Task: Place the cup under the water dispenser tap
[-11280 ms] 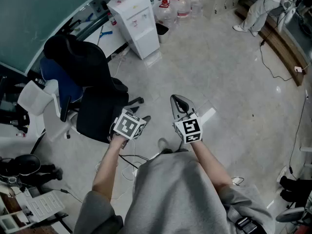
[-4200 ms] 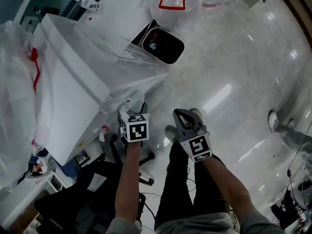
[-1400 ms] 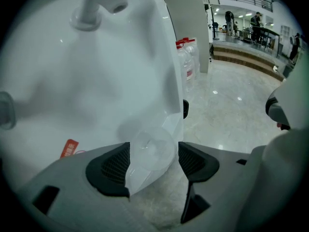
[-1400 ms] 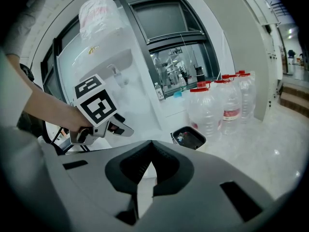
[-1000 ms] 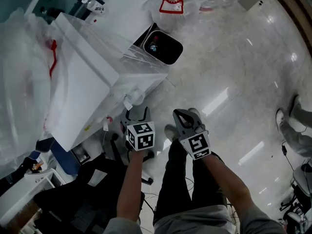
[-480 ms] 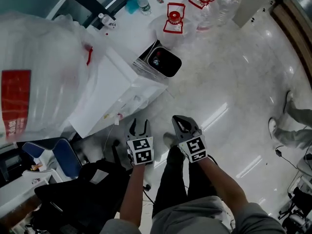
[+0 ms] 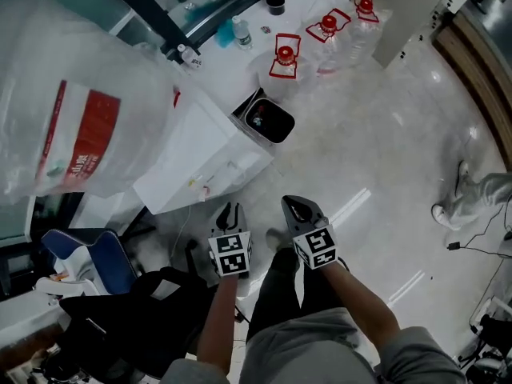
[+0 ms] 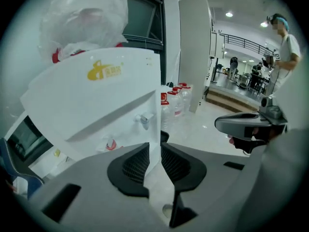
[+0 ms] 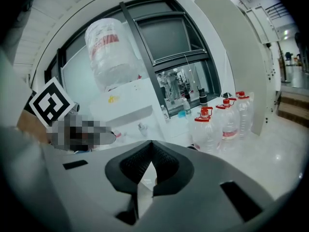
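The white water dispenser (image 7: 200, 154) stands ahead of both grippers, with a plastic-wrapped bottle (image 7: 72, 118) on top. The left gripper view shows the dispenser's front (image 8: 96, 105) with a white tap (image 8: 143, 120) and a red tap (image 8: 110, 144). I cannot make out the cup in any view. My left gripper (image 7: 230, 212) hangs a little short of the dispenser. Its jaws (image 8: 155, 153) are closing to a narrow gap with nothing between them. My right gripper (image 7: 298, 208) floats beside it, shut and empty (image 9: 150, 149).
A black bin (image 7: 270, 121) sits by the dispenser's side. Several red-capped water bottles (image 7: 286, 62) stand behind it. A black office chair (image 7: 152, 310) and a blue chair (image 7: 88, 262) are at my left. A person (image 7: 472, 198) stands far right.
Both grippers have risen and drawn back from the dispenser. The left jaws have narrowed from wide open. The cup seen under the tap a second ago is out of sight.
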The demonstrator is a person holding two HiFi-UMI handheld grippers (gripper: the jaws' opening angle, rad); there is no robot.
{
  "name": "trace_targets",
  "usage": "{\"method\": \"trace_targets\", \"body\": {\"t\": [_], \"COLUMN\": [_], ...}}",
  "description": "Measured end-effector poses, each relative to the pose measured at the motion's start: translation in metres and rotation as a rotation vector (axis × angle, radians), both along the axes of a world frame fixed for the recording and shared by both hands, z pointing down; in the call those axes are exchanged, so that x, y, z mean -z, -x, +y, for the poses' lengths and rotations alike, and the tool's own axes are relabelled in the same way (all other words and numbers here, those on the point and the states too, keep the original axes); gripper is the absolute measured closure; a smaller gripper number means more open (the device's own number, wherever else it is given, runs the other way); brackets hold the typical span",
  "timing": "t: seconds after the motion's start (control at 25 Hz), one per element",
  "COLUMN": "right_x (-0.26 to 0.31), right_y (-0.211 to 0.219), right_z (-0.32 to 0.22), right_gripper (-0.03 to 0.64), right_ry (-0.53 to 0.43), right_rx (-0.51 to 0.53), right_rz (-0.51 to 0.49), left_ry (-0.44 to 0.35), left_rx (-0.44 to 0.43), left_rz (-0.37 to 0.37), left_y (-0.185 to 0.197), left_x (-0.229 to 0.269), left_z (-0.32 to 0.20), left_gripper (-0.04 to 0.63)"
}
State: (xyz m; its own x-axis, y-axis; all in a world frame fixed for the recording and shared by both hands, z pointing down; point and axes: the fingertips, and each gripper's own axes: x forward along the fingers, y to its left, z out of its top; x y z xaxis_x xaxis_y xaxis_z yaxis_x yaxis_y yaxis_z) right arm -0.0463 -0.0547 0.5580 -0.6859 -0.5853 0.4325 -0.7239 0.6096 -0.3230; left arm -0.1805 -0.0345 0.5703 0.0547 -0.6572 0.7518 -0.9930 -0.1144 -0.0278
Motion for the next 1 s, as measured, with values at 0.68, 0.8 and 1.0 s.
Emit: {"method": "trace_targets", "body": {"t": [0.68, 0.8, 1.0], "right_x": [0.188, 0.214, 0.241], "right_y": [0.020, 0.026, 0.038], "right_z": [0.004, 0.009, 0.007], "right_gripper": [0.606, 0.606, 0.606], "right_ry": [-0.167, -0.203, -0.242], "right_rx": [0.019, 0.032, 0.059], "right_rz": [-0.077, -0.093, -0.116], "left_ry": [-0.266, -0.307, -0.351], "left_rx": [0.015, 0.003, -0.004], "left_rz": [0.148, 0.164, 0.187], "left_y": [-0.005, -0.006, -0.007], "left_x": [0.181, 0.207, 0.235], "left_z": [0.013, 0.018, 0.015], "left_gripper": [0.585, 0.585, 0.585]}}
